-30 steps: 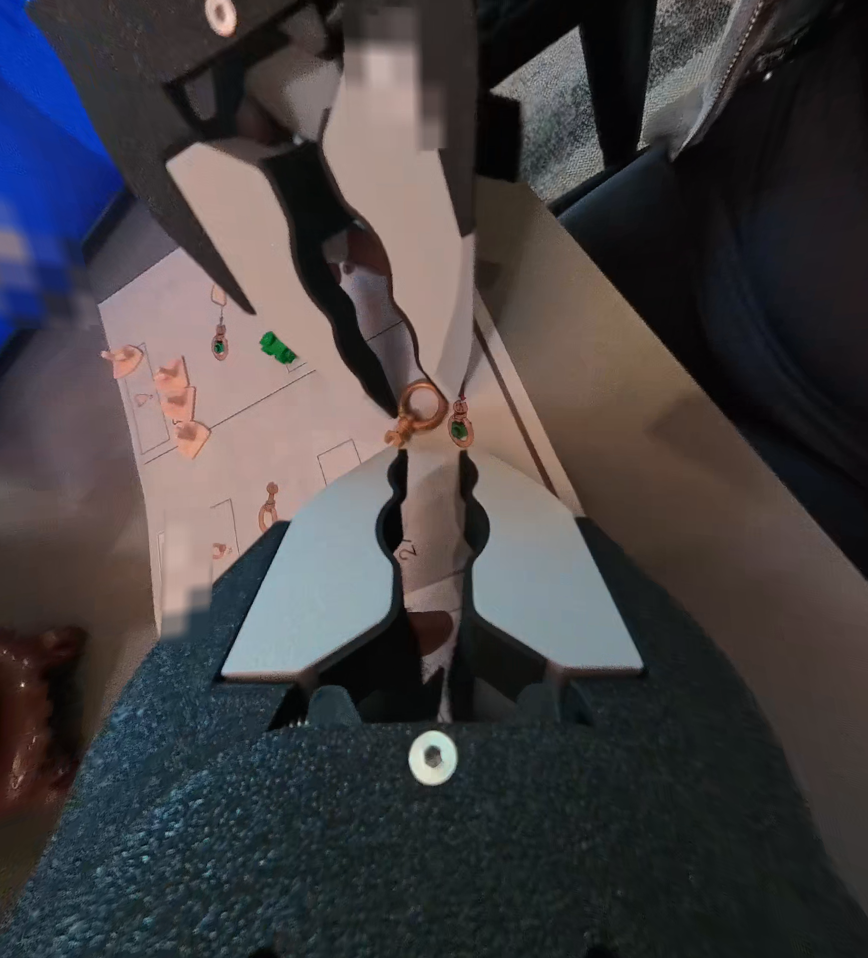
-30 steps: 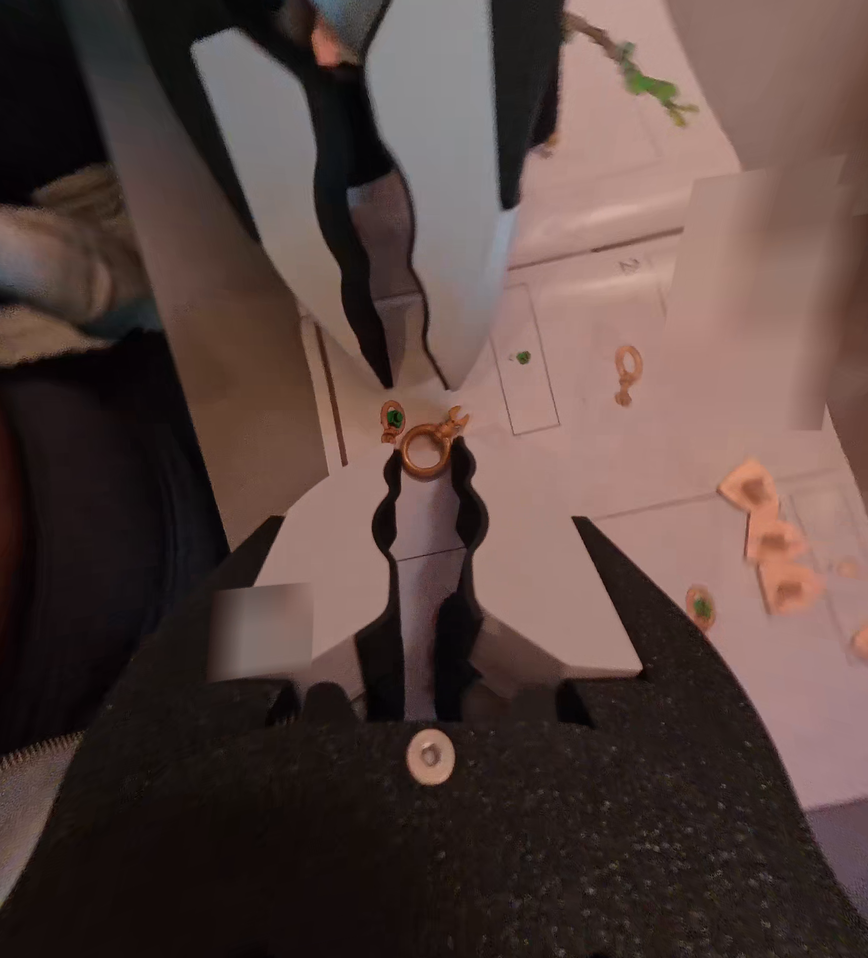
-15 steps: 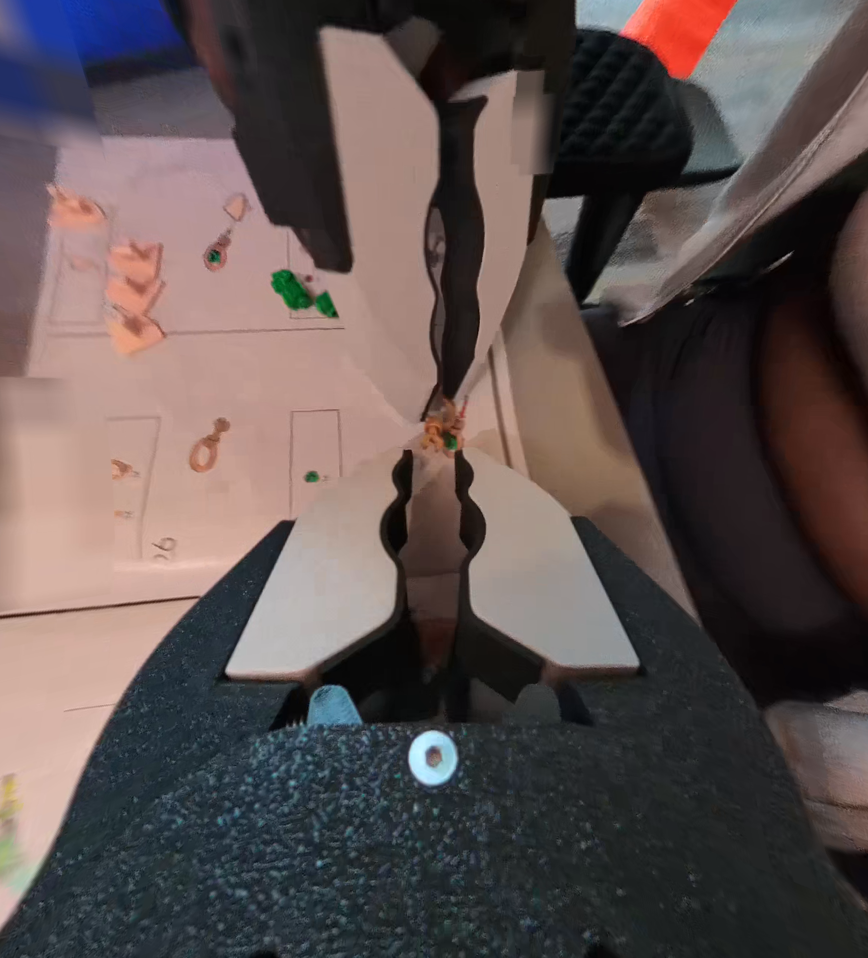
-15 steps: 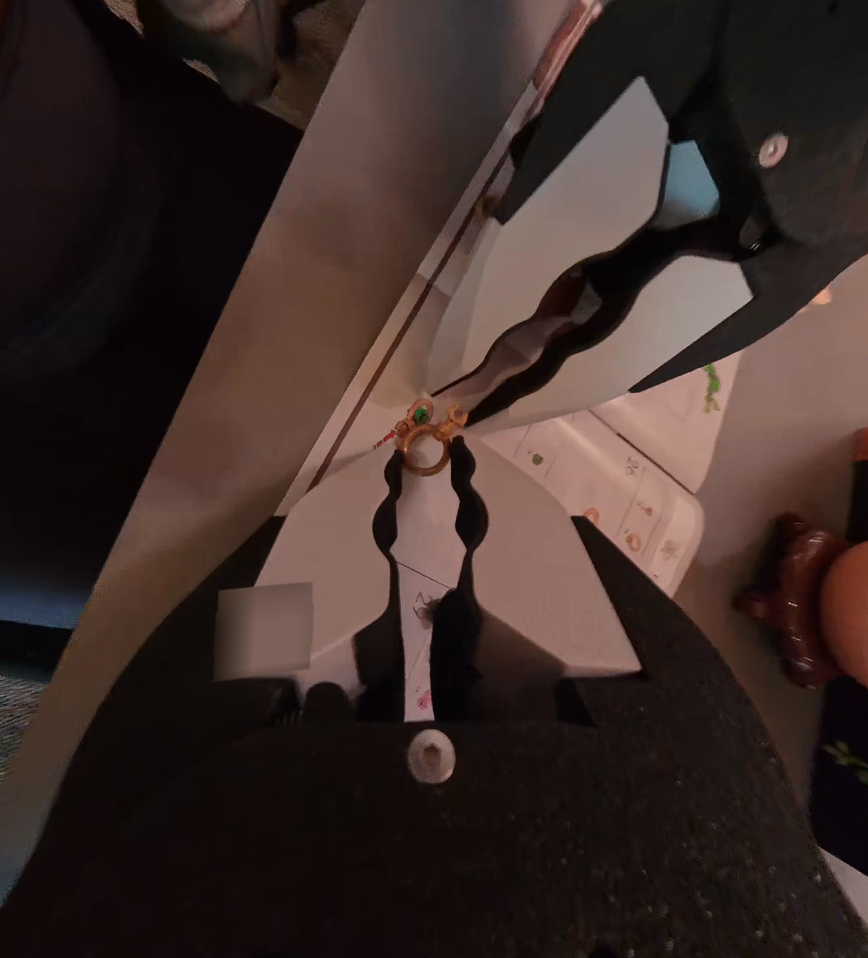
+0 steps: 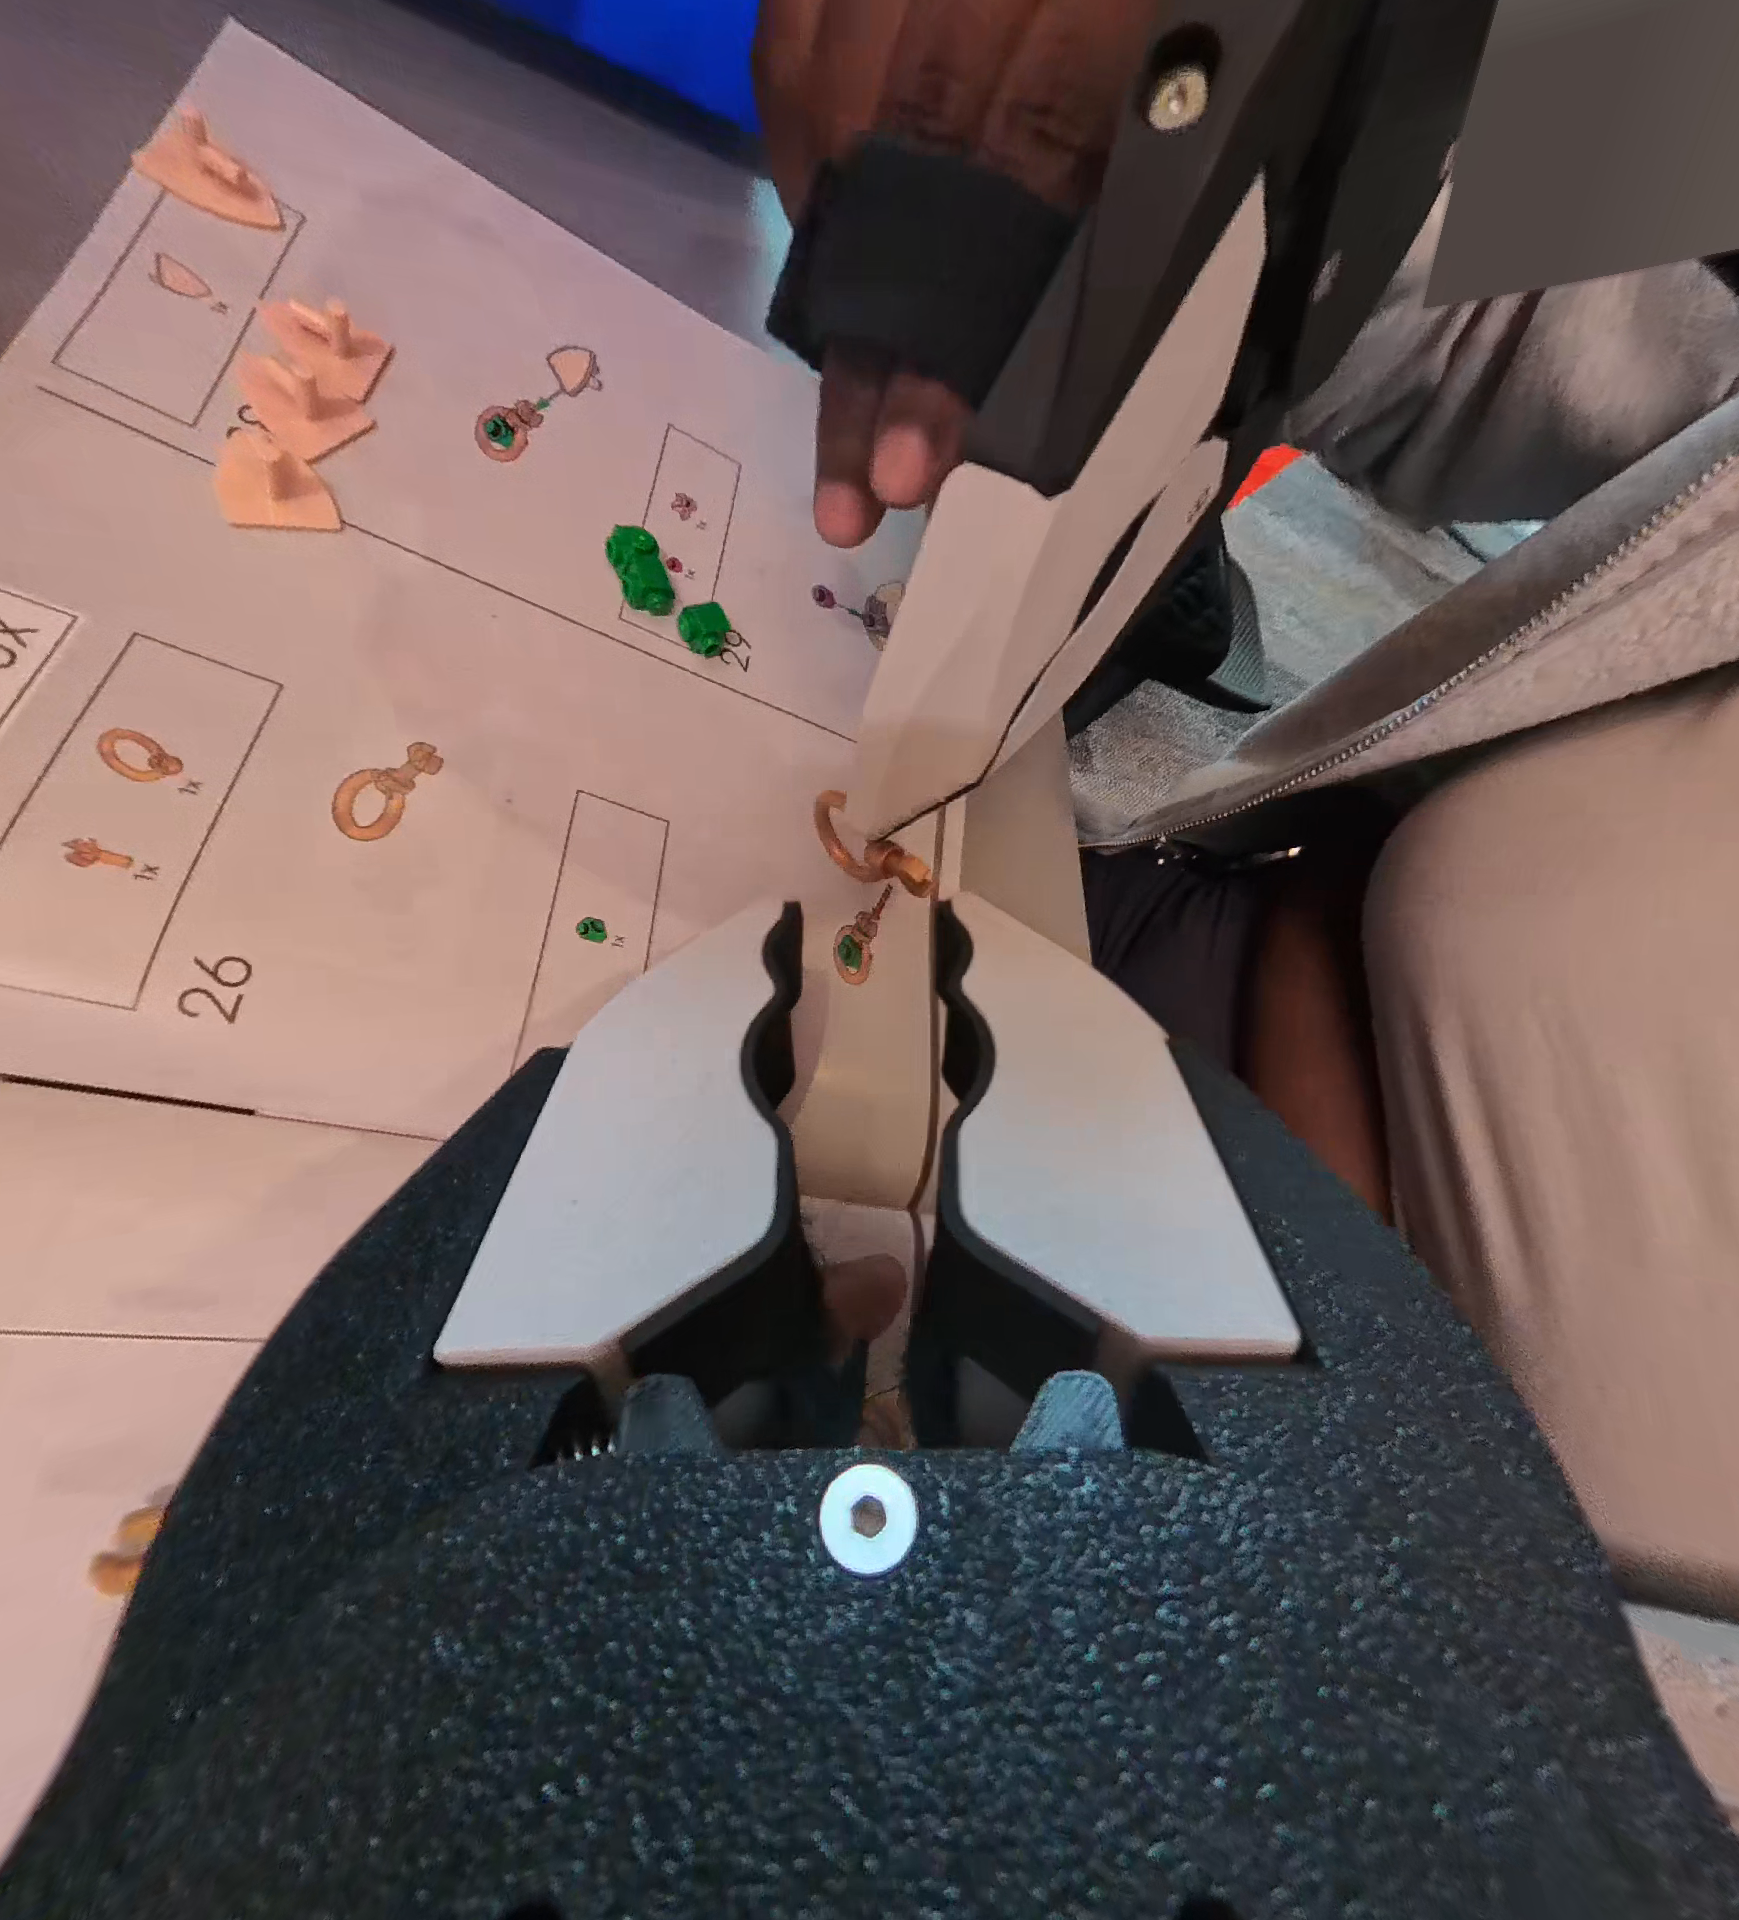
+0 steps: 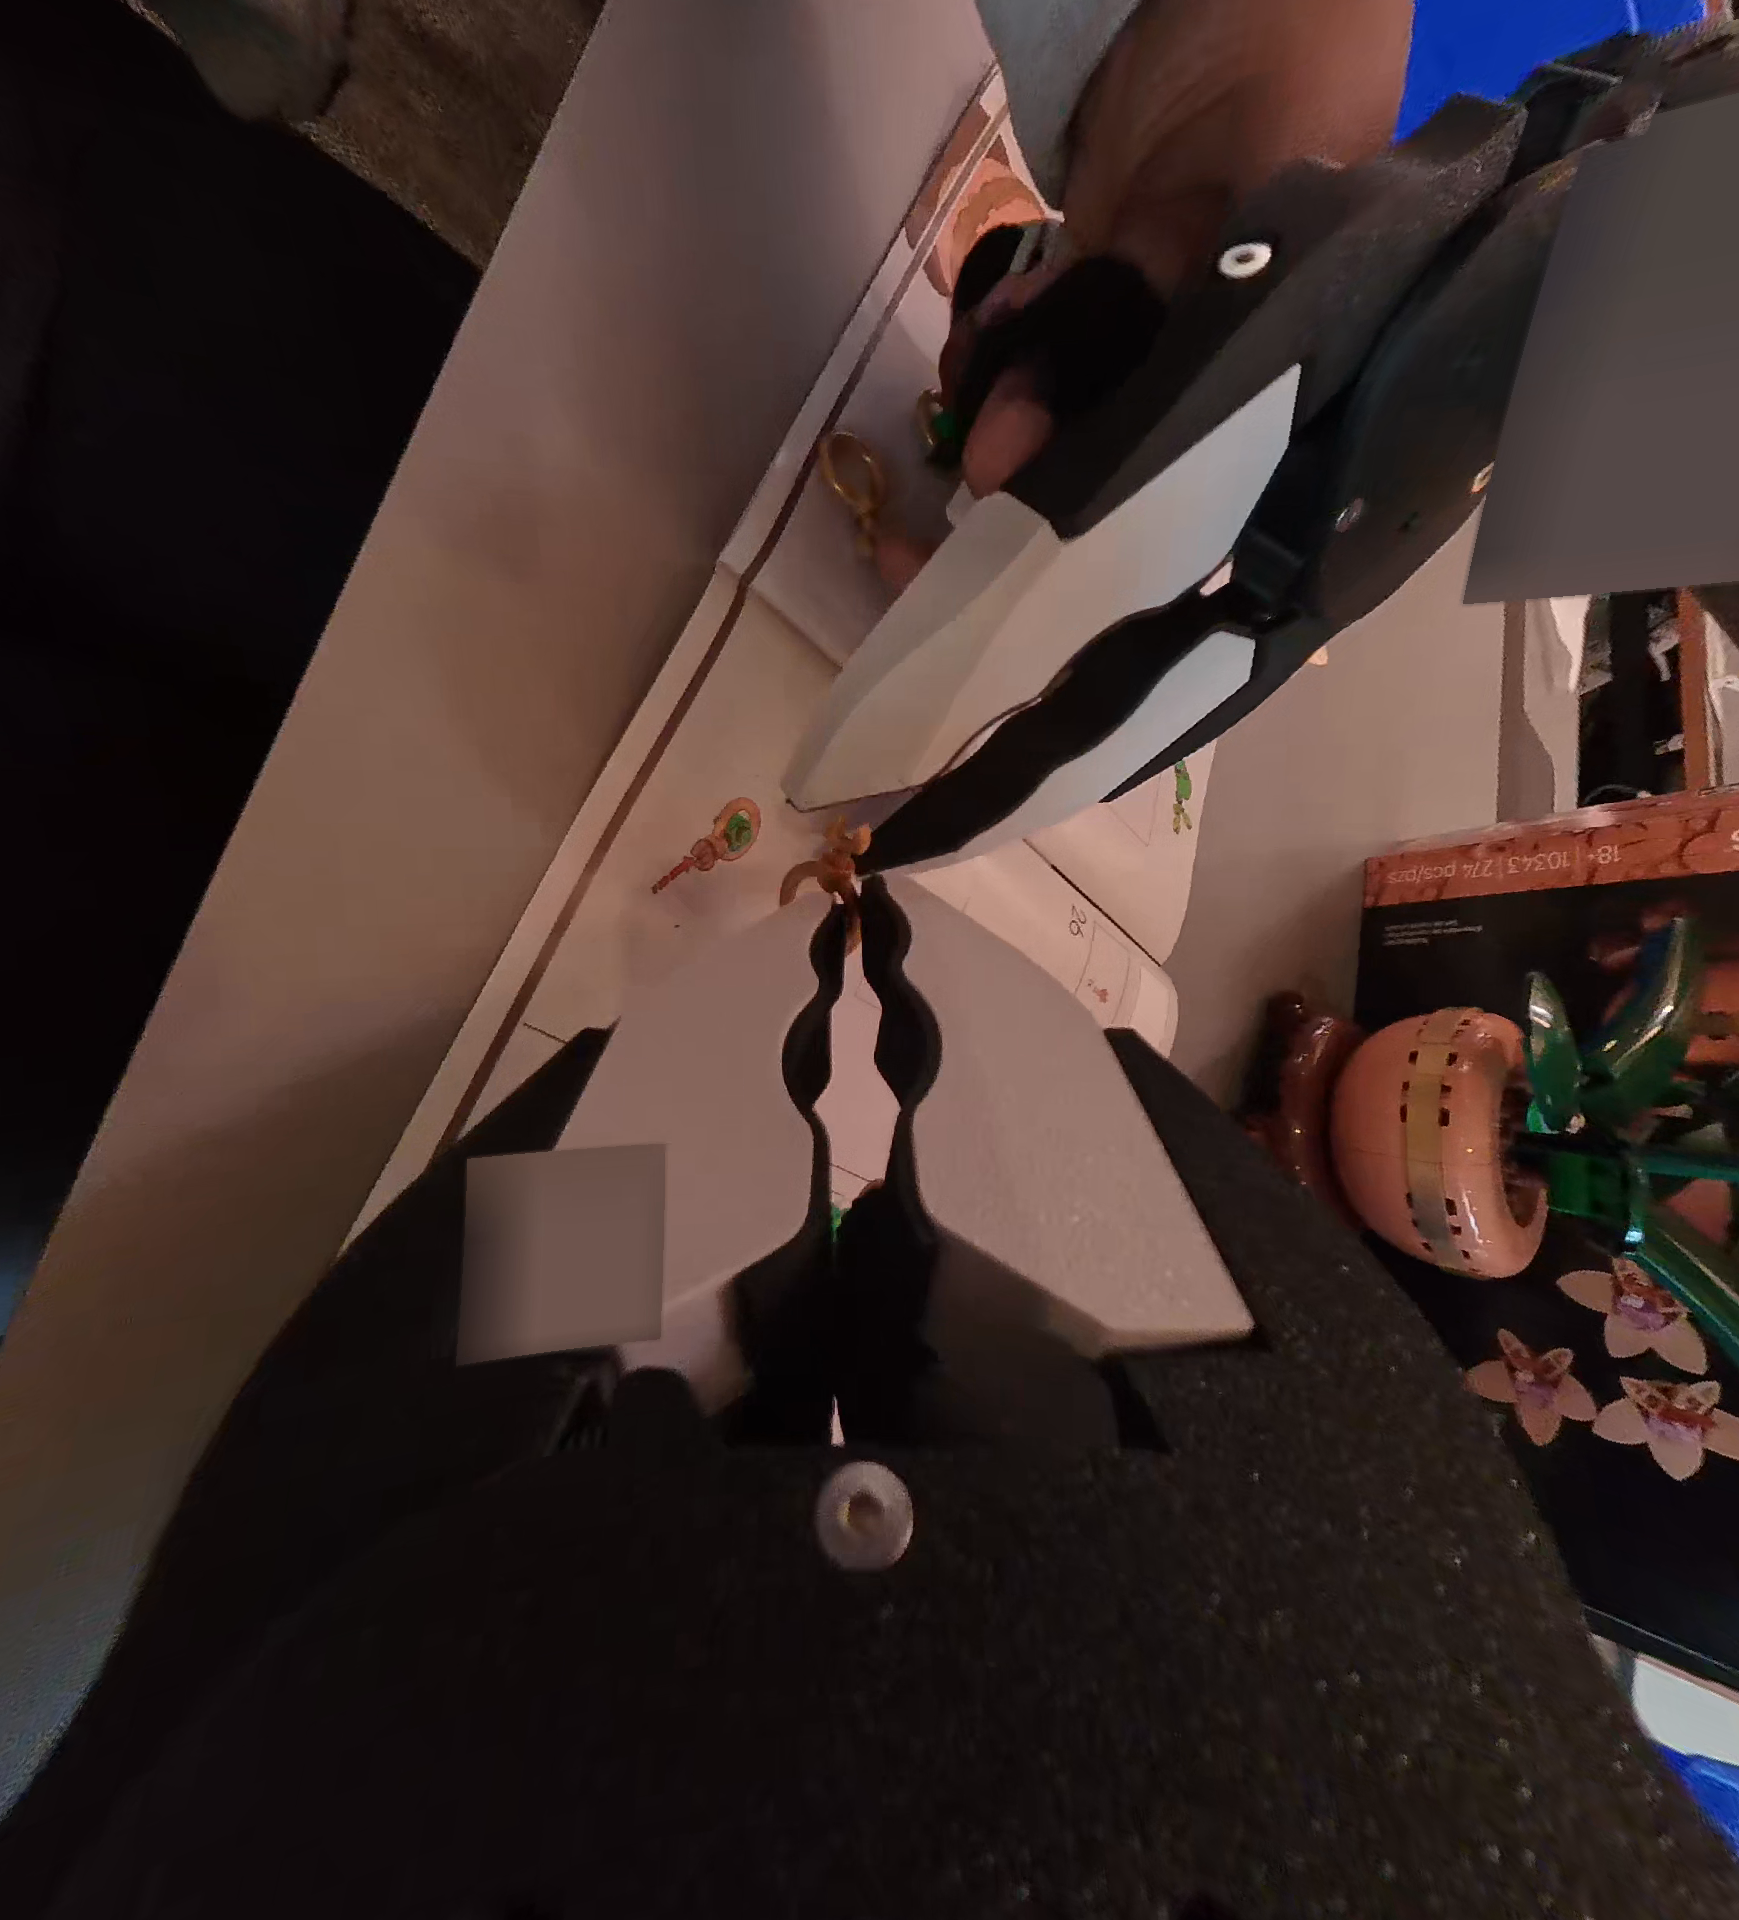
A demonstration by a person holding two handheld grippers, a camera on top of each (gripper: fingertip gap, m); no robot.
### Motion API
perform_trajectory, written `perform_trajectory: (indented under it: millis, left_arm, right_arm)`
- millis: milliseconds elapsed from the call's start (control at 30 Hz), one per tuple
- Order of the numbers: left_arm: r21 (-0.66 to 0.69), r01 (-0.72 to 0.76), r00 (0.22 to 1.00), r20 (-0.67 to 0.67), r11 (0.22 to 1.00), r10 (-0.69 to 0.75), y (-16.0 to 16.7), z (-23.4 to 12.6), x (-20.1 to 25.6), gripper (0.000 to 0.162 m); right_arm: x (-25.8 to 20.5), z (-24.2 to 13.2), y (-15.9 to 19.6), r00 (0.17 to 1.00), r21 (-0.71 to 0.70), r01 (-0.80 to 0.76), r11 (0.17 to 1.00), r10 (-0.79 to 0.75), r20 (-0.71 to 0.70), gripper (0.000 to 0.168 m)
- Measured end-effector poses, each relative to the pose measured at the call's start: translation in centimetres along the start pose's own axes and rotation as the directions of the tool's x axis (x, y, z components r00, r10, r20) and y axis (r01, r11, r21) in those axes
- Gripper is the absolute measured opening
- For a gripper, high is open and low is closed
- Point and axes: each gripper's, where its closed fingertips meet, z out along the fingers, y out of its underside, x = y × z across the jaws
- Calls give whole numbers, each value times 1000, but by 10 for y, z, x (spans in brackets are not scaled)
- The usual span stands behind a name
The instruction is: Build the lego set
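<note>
Left claw (image 5: 870,920): parted by a moderate gap and gripping nothing, with only printed paper visible between the fingers. Just ahead of its tips, a gold ring piece (image 5: 844,831), pinched at its stem end by the right claw (image 5: 873,840), which reaches in from above with a hand (image 5: 906,208) on its handle.

From the right wrist view, right claw (image 6: 857,902) closed almost fully on the same gold ring piece (image 6: 823,868). Part of the ring hidden behind the fingertips, the rest too dim to read in detail. Left claw (image 6: 875,831) just ahead and slightly right there; cannot tell whether touching the piece.

Ahead and left of the left claw, lying on the instruction sheet (image 5: 377,644): green studs (image 5: 649,571) and, farther off, peach petal pieces (image 5: 304,400). Low on the left, a gold part (image 5: 122,1558) half cut off by the claw's black body. Right of the right claw, a dark box (image 6: 1467,935), cropped by the frame edge.
</note>
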Motion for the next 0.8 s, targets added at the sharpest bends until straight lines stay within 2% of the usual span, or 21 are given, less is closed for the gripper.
perform_trajectory:
  millis: [67,167,300,400,467,700,800]
  left_arm:
    - [-28,5,999,38,1000,-4,5,0,-7,27]
    - [-1,-8,999,53,1000,8,2,0,-5,24]
    - [28,-101,974,204,995,93,-6,0,-8,31]
    - [43,-131,956,272,990,114,-11,1,-9,19]
    - [33,-132,953,280,991,118,-10,3,-9,13]
    - [52,-154,953,273,987,134,-7,2,-6,6]
    - [98,-110,974,210,989,88,-8,3,0,5]
  right_arm:
    - [-4,3,2,999,-11,-30,999,30,32,3]
    - [-6,7,9,998,-40,-58,997,60,34,3]
    - [-1,6,9,991,-48,-129,990,130,12,3]
    - [2,7,11,991,-92,-133,987,132,-17,3]
    - [3,7,9,991,-94,-130,987,128,-27,3]
    - [4,4,0,993,-96,-121,988,121,-14,3]
    - [4,1,-5,980,-77,-191,978,195,34,5]
